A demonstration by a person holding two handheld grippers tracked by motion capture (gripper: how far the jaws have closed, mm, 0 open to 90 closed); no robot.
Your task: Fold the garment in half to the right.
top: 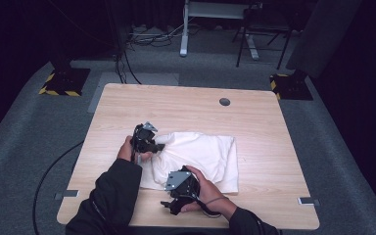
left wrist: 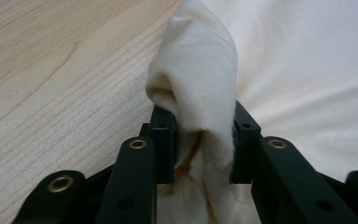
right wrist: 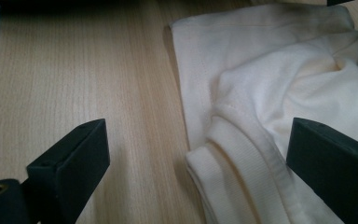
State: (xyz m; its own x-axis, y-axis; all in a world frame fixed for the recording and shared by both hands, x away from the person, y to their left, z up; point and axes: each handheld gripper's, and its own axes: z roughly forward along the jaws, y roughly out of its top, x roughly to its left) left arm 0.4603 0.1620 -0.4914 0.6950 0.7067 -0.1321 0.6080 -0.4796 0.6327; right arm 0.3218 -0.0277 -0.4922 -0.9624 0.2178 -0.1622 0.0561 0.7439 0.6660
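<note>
A cream-white folded garment point(top: 200, 156) lies on the light wooden table point(top: 186, 105). My left gripper point(top: 152, 145) sits at the garment's left edge, shut on a bunched fold of the cloth point(left wrist: 200, 93) that rises between its jaws. My right gripper point(top: 169, 203) stands open at the garment's near left corner, above the table's front part. In the right gripper view the jaws are spread wide, with the ribbed hem of the garment point(right wrist: 233, 158) and bare wood between them.
A round cable hole point(top: 224, 102) marks the table's far side. Grey carpet surrounds the table, with yellow-black striped stand bases point(top: 61, 83) at the far left and far right. A white desk frame point(top: 210, 19) and cables stand behind.
</note>
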